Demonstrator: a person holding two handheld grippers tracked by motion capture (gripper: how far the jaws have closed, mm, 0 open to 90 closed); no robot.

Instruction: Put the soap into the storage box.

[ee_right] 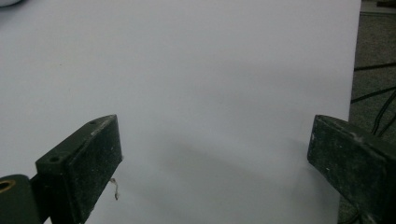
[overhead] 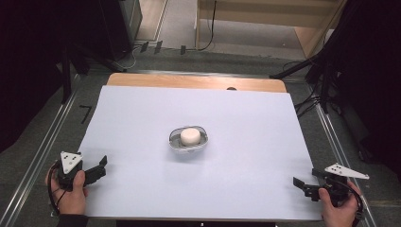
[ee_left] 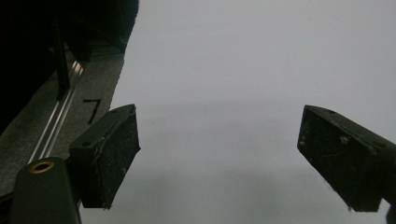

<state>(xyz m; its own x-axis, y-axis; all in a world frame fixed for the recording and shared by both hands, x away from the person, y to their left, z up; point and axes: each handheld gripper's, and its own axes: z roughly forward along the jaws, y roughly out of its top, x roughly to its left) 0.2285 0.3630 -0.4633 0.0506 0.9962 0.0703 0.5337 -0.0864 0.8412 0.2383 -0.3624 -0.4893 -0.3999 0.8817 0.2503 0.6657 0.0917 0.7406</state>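
A small clear glass bowl [overhead: 176, 142] sits at the middle of the white table sheet, and a white round lump [overhead: 190, 136] lies in it. My left gripper [overhead: 100, 167] rests at the near left corner of the sheet, held by a hand, well apart from the bowl. In the left gripper view that gripper [ee_left: 219, 158] is open with bare sheet between its jaws. My right gripper [overhead: 299, 186] is at the near right corner, also held by a hand. In the right gripper view it [ee_right: 215, 168] is open and holds nothing.
The white sheet [overhead: 142, 109] covers a wooden table [overhead: 189, 81]. Metal rails run along the floor on the left [overhead: 42, 142] and the right [overhead: 338, 146]. Cables [overhead: 307, 101] lie on the floor at the right. Dark stands and curtains flank both sides.
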